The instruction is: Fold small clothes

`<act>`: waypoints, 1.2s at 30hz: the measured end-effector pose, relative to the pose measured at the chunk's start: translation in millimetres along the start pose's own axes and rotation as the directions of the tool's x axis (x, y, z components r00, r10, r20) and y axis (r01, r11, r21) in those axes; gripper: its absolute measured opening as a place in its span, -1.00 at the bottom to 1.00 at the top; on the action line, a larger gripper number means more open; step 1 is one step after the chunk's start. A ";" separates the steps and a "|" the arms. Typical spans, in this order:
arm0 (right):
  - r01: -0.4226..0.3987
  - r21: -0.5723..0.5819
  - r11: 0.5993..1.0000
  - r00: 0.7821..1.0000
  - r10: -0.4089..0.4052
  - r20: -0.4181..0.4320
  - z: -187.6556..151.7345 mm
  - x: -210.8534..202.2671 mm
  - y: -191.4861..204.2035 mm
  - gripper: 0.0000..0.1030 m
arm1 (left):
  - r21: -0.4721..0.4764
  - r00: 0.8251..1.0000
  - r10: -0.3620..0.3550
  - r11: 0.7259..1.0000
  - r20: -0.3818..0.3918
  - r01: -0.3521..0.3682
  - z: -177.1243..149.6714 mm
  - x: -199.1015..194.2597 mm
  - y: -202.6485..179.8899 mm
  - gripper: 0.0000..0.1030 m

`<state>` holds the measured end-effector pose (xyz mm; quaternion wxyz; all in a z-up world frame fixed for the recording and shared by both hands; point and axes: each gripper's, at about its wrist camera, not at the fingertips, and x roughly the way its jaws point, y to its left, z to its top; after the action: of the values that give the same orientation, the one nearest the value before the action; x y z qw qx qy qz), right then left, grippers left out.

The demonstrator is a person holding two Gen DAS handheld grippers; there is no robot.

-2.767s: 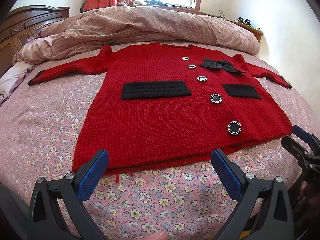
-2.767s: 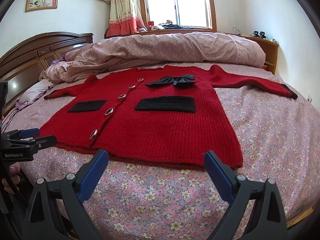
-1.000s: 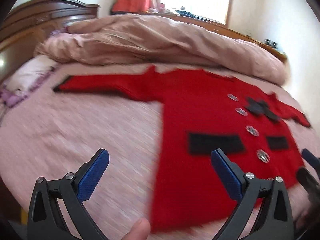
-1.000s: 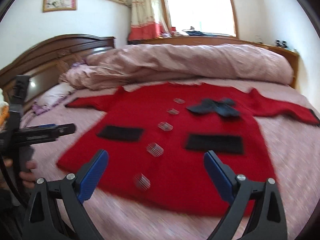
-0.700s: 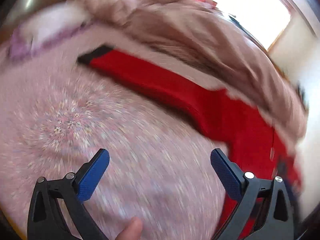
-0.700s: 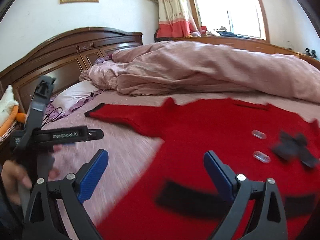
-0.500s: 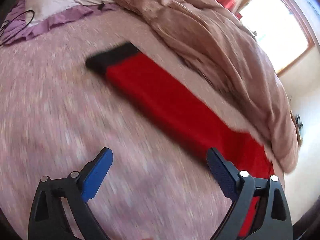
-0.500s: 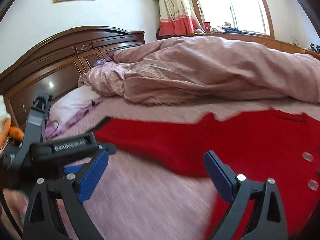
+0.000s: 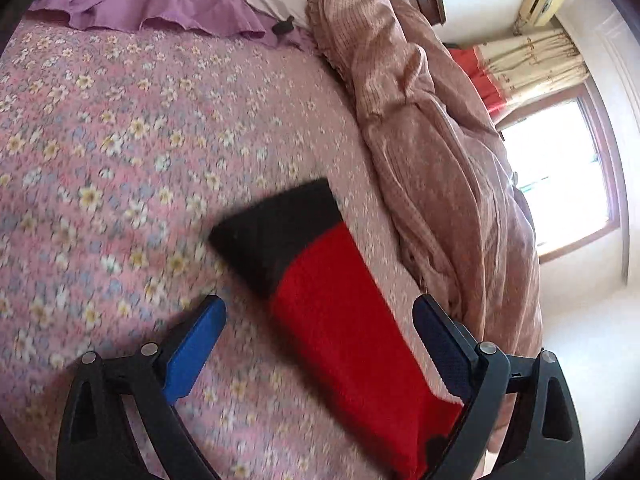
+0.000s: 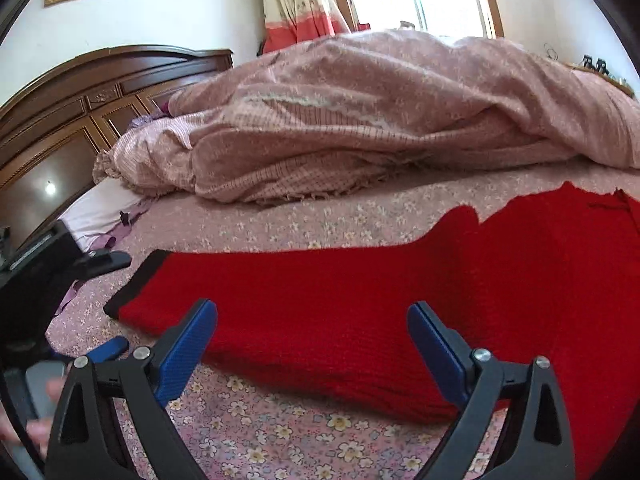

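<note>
A red knit cardigan (image 10: 460, 276) lies flat on the floral bedsheet (image 10: 304, 436). Its left sleeve (image 9: 352, 336) stretches out and ends in a black cuff (image 9: 276, 232). My left gripper (image 9: 320, 320) is open, just above the sleeve close behind the cuff, with the sleeve passing between its blue fingers. It also shows at the left of the right wrist view (image 10: 96, 304). My right gripper (image 10: 312, 336) is open and empty above the near edge of the sleeve, toward the shoulder. The cardigan's front with the buttons is out of view.
A crumpled pink duvet (image 10: 380, 120) lies along the far side of the bed, close behind the sleeve. A pillow with a purple frill (image 9: 160, 4) and the dark wooden headboard (image 10: 72, 120) stand beyond the cuff. Bare floral sheet lies around the cuff.
Both grippers have swung left from the cardigan's hem to its left sleeve. The left one has closed in on the cuff end, the right one on the sleeve nearer the shoulder. Both stay open.
</note>
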<state>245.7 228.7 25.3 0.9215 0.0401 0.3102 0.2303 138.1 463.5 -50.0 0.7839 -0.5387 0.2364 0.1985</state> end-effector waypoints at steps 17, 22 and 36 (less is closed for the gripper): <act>0.065 -0.258 0.964 0.994 -0.040 0.102 -7.6 -21.9 50.0 0.92 | -0.110 0.995 -0.095 0.990 -0.042 0.090 22.6 25.4 24.1 -0.89; -0.118 -0.184 0.976 0.989 0.132 0.069 3.3 -29.3 30.0 0.91 | -0.147 0.991 -0.133 0.981 -0.026 0.128 21.6 19.7 20.6 -0.93; 0.094 -0.199 0.976 0.980 -0.056 0.189 58.2 -222.9 -248.1 0.92 | 0.317 0.961 -0.275 0.911 -0.010 0.264 -140.1 -54.1 -225.0 -0.93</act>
<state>222.8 -88.4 141.6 0.9532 -0.0468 0.2003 0.2215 199.7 252.4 107.3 0.8836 -0.4304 0.1751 0.0575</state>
